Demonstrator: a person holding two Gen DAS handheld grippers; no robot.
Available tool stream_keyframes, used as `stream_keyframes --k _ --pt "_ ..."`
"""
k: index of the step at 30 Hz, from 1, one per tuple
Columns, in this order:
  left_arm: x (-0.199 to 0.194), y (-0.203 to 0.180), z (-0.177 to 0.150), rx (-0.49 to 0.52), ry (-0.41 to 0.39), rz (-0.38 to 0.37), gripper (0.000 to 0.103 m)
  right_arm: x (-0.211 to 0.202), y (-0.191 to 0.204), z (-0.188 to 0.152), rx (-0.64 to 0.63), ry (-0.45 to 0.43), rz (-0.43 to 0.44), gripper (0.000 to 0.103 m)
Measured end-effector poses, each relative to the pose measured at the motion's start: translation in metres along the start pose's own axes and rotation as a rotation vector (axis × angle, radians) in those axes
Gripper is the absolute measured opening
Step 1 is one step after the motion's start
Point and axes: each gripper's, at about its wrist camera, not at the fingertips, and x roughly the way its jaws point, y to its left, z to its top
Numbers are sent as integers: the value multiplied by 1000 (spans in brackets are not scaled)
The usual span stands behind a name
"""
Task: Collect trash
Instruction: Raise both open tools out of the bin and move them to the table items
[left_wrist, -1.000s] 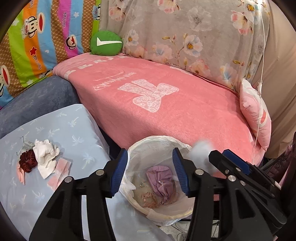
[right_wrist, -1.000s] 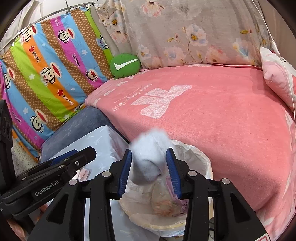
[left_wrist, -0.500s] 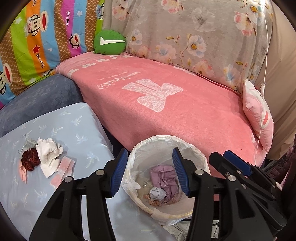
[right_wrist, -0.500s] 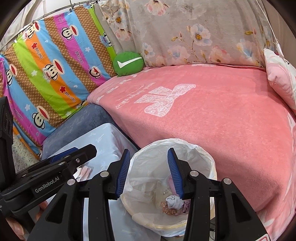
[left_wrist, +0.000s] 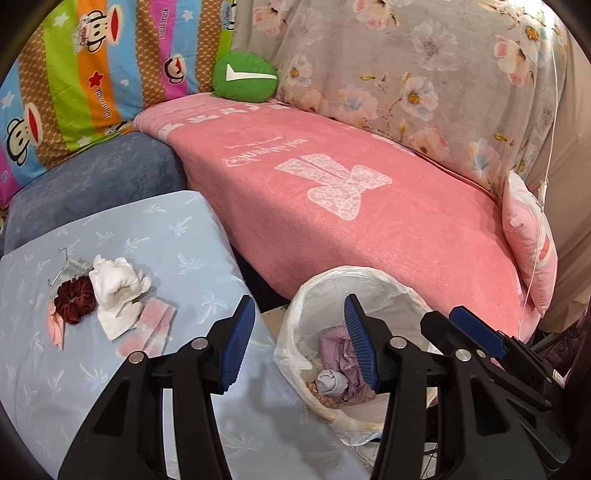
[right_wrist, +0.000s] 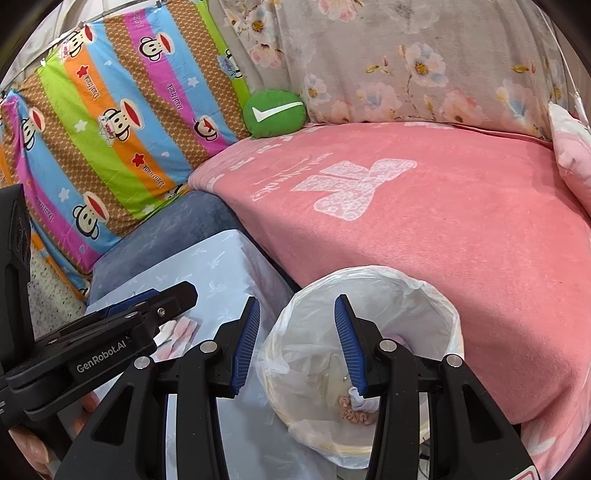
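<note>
We see a round bin (left_wrist: 369, 288) lined with a white plastic bag, upright beside the bench; a pale balled sock (left_wrist: 331, 382) and crumpled purple wrapping (left_wrist: 338, 343) lie inside. On the bench, a white crumpled cloth (left_wrist: 116, 286), dark red scrunchie (left_wrist: 74, 304) and pink strips (left_wrist: 153, 326) cluster together, touching.

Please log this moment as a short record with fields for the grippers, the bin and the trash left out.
left gripper: open, empty, over the table edge beside the bin
right gripper: open, empty, above the bin
bin: white liner; holds a grey wad and purple wrapper
trash left on table: white tissue, red scrunchie, pink strips
</note>
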Motion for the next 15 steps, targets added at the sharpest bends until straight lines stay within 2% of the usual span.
stream_keyframes --k 3,7,10,15 --pt "0 12 -2 -24 4 11 49 5 9 -3 -14 13 6 42" --pt "0 32 -6 -71 9 30 58 14 24 -6 -34 32 18 43" --pt "-1 49 -9 -95 13 50 59 21 36 -10 -51 44 28 47" --pt "-2 84 -16 -154 18 93 59 38 61 -17 -82 79 55 47"
